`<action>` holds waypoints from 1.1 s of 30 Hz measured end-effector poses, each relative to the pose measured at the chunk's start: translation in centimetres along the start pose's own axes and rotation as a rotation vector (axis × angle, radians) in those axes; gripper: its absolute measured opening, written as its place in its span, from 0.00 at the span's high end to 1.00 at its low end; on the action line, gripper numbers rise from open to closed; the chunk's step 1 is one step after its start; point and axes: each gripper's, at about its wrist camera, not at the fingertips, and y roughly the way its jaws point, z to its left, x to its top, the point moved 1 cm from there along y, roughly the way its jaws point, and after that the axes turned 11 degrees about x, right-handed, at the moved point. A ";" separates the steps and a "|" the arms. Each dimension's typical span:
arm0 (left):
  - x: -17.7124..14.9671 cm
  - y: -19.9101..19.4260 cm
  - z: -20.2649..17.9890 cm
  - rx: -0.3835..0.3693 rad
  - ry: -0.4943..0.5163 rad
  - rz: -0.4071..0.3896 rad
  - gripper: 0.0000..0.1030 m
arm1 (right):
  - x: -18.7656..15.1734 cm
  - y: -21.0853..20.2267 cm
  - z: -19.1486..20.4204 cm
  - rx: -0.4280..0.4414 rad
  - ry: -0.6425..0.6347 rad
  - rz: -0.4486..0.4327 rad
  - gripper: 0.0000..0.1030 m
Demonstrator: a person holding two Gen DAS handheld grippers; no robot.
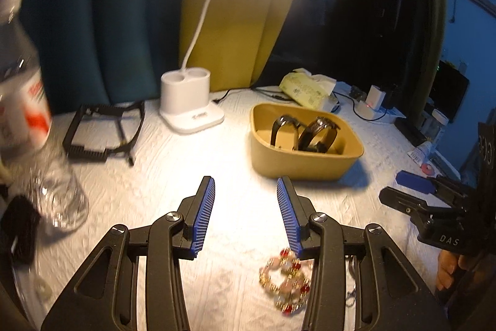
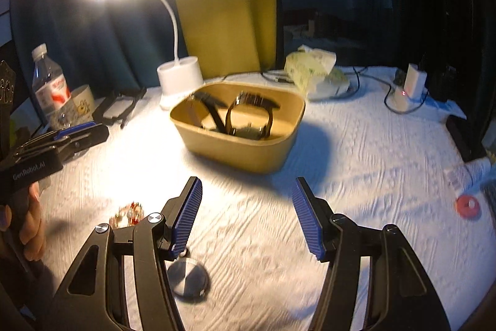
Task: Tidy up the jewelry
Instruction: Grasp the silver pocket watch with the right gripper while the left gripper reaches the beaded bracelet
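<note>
A tan box on the white cloth holds two dark watches; it also shows in the right wrist view. A beaded bracelet with red and gold beads lies on the cloth under my left gripper's right finger; it shows in the right wrist view too. A round silver disc lies below my right gripper's left finger. My left gripper is open and empty above the cloth. My right gripper is open and empty, and shows at the right in the left wrist view.
A lit white desk lamp stands behind the box. A water bottle is at the left, with a black frame beside it. A tissue pack, chargers and cables lie at the back right. A red disc lies at the right.
</note>
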 end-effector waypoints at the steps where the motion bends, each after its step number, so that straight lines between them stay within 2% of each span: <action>1: -0.3 -0.1 0.3 0.002 -0.005 0.004 0.57 | -0.4 0.0 0.2 0.001 0.004 0.010 0.41; 8: -2.4 -0.5 1.3 0.004 -0.026 0.039 0.57 | -3.3 0.8 2.2 0.018 -0.008 0.088 0.41; 18: -4.3 -1.3 2.0 0.000 -0.027 0.070 0.57 | -5.5 2.3 4.1 0.040 -0.048 0.187 0.41; 21: -4.7 -1.2 2.1 -0.001 -0.032 0.083 0.57 | -5.6 2.5 4.7 0.026 -0.088 0.196 0.44; 23: -4.8 -1.2 2.0 -0.002 -0.030 0.092 0.57 | -5.7 2.5 4.9 0.014 -0.106 0.193 0.61; 33: -5.3 -0.9 0.0 -0.036 0.029 0.131 0.57 | -5.4 1.3 4.3 0.066 -0.089 0.148 0.61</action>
